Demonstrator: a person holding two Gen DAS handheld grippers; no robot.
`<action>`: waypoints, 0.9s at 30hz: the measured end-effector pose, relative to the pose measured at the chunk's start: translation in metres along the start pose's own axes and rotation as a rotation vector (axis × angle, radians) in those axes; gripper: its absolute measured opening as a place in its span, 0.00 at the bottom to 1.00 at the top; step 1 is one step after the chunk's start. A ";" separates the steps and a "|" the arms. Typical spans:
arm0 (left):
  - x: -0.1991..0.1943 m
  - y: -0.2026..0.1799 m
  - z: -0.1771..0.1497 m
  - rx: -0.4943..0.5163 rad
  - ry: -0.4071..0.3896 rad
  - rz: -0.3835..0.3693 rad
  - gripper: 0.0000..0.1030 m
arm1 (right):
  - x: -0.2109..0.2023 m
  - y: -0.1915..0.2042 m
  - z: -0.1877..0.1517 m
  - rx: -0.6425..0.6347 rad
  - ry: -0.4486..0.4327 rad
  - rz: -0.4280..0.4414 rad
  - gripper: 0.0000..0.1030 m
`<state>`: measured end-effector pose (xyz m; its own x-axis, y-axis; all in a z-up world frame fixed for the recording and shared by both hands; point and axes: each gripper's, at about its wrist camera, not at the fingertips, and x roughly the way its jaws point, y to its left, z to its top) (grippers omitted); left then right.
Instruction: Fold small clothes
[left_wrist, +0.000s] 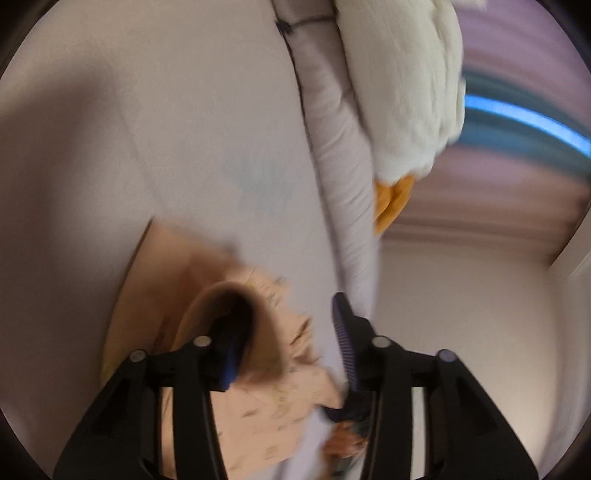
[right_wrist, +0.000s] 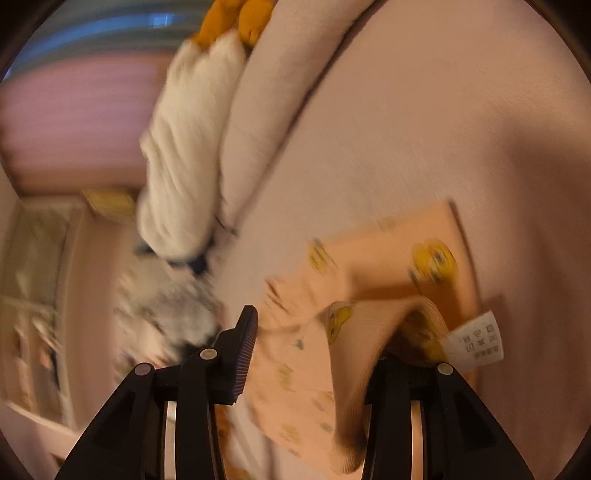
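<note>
A small peach garment with yellow cartoon prints (right_wrist: 399, 266) lies on the pale bed sheet (right_wrist: 406, 129). It also shows in the left wrist view (left_wrist: 177, 269). My left gripper (left_wrist: 284, 332) has its jaws wide apart, and a fold of the garment drapes over its left finger (left_wrist: 229, 354). My right gripper (right_wrist: 325, 343) is also wide open, and a ribbed edge of the garment with a white care label (right_wrist: 476, 339) hangs over its right finger, which is hidden. Both views are motion-blurred.
A white plush duck with orange feet (left_wrist: 406, 92) lies beside a rolled pale pillow (left_wrist: 343, 155) along the bed edge. Both show in the right wrist view, the duck (right_wrist: 184, 155) and the pillow (right_wrist: 266, 103). A black-and-white patterned cloth (right_wrist: 166, 310) lies beyond them.
</note>
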<state>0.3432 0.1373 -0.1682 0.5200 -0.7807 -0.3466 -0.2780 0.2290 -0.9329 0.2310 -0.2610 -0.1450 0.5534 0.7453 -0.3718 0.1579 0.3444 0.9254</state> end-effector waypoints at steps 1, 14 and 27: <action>-0.004 0.001 0.002 -0.025 -0.030 -0.014 0.52 | -0.002 -0.007 0.004 0.050 -0.035 0.049 0.41; -0.048 -0.035 -0.036 0.401 -0.066 0.294 0.52 | -0.044 0.015 -0.021 -0.242 -0.167 -0.206 0.43; -0.040 -0.006 -0.154 0.842 0.064 0.500 0.33 | -0.011 0.045 -0.139 -0.837 0.020 -0.659 0.22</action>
<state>0.2003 0.0774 -0.1337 0.4476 -0.5049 -0.7380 0.2258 0.8624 -0.4531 0.1185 -0.1741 -0.1093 0.5490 0.2750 -0.7893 -0.1950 0.9604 0.1991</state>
